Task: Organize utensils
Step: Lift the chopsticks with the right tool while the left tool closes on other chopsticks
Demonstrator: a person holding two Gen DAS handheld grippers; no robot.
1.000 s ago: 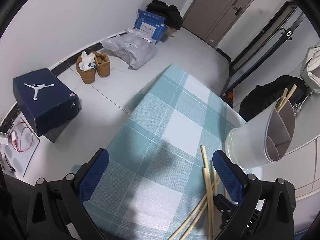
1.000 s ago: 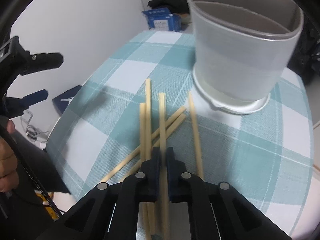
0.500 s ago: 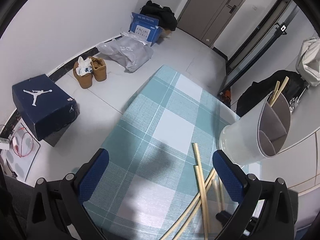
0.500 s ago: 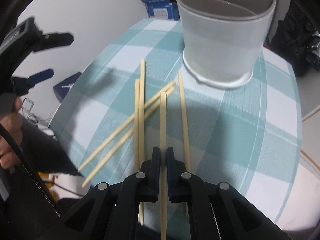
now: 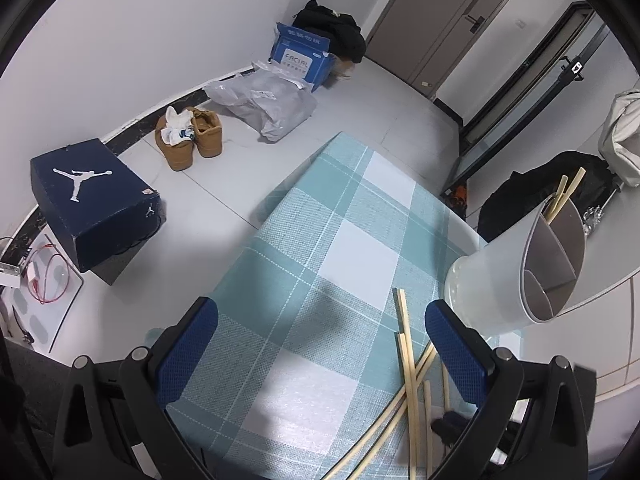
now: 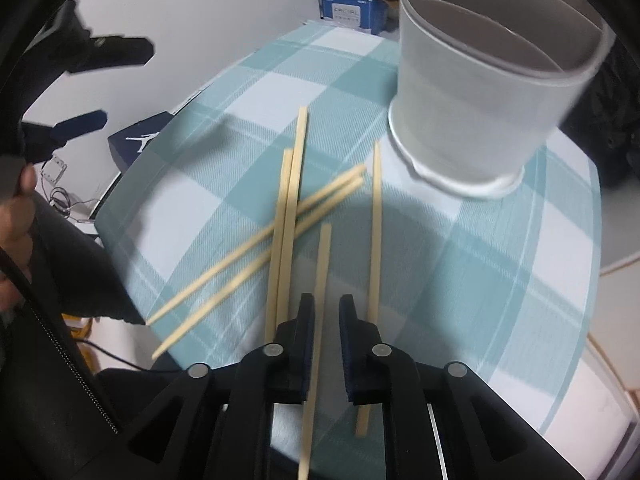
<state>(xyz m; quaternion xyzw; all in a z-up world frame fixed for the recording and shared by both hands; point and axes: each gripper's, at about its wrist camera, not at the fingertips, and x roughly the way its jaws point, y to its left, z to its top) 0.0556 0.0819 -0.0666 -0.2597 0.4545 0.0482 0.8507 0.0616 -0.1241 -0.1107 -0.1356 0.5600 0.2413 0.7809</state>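
The right hand-held gripper (image 6: 323, 312) straddles one chopstick (image 6: 320, 280) with its jaws slightly apart, not pinching it, while the left hand-held gripper (image 5: 320, 344) hangs wide apart over the counter (image 5: 352, 216). To do this well, close squarely on that single stick, clear of the loose chopsticks (image 6: 288, 216) beside it. Then carry it to the divided holder (image 6: 492, 92) beyond.

The holder (image 6: 492, 92) looks motion-blurred (its compartments unreadable), and one chopstick (image 6: 320, 280) runs out of sight between the right gripper's jaws.
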